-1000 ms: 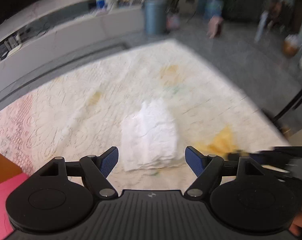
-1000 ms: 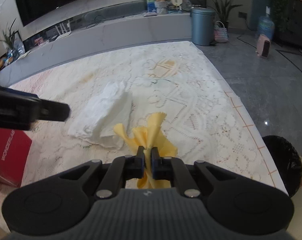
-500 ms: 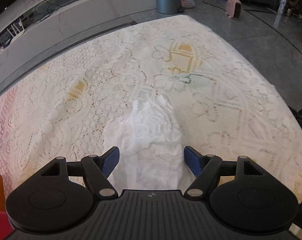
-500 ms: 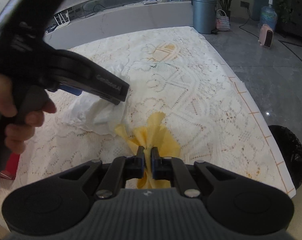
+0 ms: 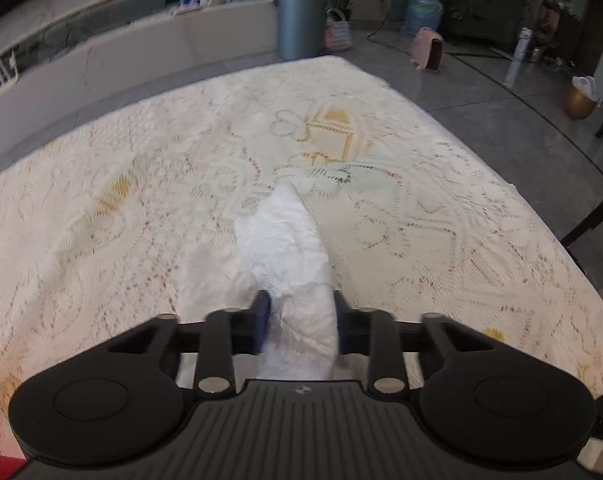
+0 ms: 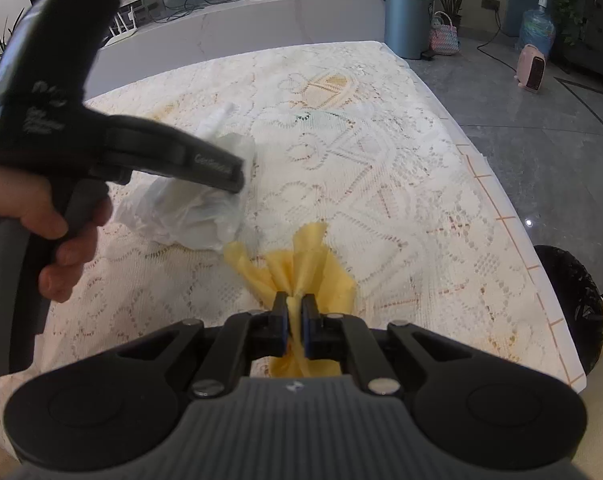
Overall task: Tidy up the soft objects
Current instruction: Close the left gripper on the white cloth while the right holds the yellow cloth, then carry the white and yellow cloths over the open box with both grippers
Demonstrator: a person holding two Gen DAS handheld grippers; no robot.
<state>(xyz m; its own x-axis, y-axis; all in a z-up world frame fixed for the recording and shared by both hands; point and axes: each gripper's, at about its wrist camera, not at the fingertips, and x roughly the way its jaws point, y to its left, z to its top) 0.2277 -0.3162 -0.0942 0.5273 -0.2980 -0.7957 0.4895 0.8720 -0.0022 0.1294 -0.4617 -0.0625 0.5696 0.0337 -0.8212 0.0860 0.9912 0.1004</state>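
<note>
White cloth (image 5: 285, 248) now pinched: left gripper (image 5: 299, 322) jaws just closed; right jaws clamp yellow cloth (image 6: 301, 268).

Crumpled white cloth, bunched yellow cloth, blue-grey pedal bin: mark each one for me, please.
Crumpled white cloth (image 5: 285, 240): left wrist view, on its wrinkled middle ahead of the jaws.
Bunched yellow cloth (image 6: 301, 268): right wrist view, on the folds fanning out beyond the jaws.
Blue-grey pedal bin (image 6: 407, 20): right wrist view, on its front wall.

My left gripper (image 5: 299, 316) tilts steeply down, its jaws having just been closing, and now pinches white cloth (image 5: 285, 240). My right gripper (image 6: 295, 320) tilts down too, clamped tight on yellow cloth (image 6: 301, 268). My left hand (image 6: 41, 232) wraps its handle.
</note>
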